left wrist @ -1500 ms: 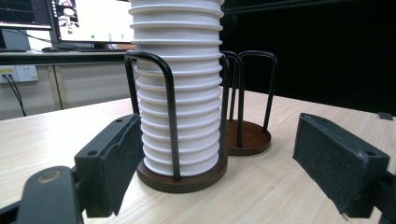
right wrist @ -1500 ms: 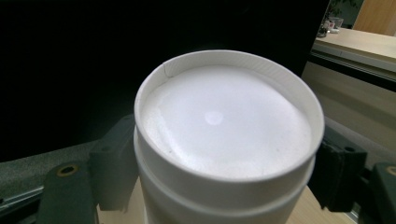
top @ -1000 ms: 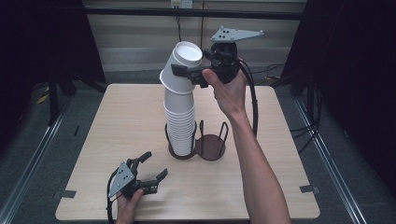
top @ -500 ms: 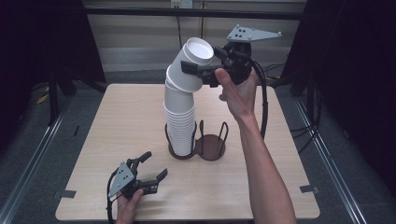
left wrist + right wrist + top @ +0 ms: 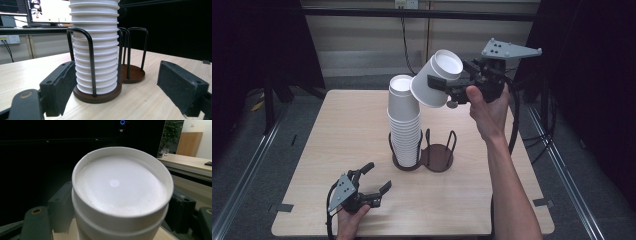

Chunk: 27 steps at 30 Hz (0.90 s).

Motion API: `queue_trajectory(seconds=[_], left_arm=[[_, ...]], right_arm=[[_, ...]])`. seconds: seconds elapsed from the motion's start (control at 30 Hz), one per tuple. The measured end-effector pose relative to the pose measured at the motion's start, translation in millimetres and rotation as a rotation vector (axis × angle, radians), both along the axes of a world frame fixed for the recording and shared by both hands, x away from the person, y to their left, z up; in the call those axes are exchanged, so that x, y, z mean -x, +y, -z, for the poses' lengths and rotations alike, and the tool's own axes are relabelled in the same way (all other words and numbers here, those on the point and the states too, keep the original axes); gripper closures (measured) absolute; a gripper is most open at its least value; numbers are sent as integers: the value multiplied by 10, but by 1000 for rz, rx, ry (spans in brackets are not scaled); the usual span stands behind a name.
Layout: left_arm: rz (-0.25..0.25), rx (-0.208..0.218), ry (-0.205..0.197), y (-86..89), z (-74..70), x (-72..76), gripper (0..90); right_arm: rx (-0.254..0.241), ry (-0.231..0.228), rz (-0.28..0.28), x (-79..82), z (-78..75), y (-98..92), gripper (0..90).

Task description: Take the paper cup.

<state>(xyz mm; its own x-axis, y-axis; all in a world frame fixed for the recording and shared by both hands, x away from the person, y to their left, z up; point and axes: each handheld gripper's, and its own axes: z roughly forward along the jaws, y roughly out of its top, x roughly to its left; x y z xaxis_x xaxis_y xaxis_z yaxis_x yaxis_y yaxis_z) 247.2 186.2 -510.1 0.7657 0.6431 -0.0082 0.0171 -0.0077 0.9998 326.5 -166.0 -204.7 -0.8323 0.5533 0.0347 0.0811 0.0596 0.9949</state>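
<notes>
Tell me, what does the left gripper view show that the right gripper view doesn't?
The left gripper view has the cup stack standing in a wire holder on the table, between open jaws, plus the holder's empty ring and monitors. The right gripper view has one cup clamped between jaws, seen bottom-on. Both show white paper cups and black jaws.

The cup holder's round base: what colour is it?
Dark brown, under black wire loops; the cup holder shows this best in the left gripper view.

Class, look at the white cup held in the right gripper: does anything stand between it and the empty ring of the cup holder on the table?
Nothing visible blocks it. The cup hangs tilted in the right gripper, and the empty ring lies open below, beside the cup stack.
</notes>
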Motion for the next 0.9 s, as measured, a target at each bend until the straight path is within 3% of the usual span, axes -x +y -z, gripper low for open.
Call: queue_trajectory(seconds=[0.23, 0.37, 0.43, 0.53, 0.57, 0.63, 0.7, 0.9], left_arm=[[35, -52, 3, -37, -19, -23, 156], [68, -66, 25, -61, -42, -34, 157], [86, -43, 43, -66, -77, -39, 157], [105, -37, 30, -69, -167, -51, 158], [138, -23, 40, -89, -237, -56, 161], [142, -25, 34, -99, -271, -59, 162], [178, -46, 30, -153, -383, -71, 163], [202, -55, 39, -195, -435, -76, 163]], right_arm=[[3, 17, 12, 65, 122, -140, 226], [0, 29, 12, 124, 252, -232, 226], [6, 34, 13, 147, 300, -249, 226], [15, 40, 11, 169, 345, -250, 226], [21, 44, 5, 196, 405, -248, 227], [32, 53, -1, 219, 474, -238, 227], [45, 66, -6, 237, 546, -215, 227], [70, 95, -30, 261, 783, -142, 227]])
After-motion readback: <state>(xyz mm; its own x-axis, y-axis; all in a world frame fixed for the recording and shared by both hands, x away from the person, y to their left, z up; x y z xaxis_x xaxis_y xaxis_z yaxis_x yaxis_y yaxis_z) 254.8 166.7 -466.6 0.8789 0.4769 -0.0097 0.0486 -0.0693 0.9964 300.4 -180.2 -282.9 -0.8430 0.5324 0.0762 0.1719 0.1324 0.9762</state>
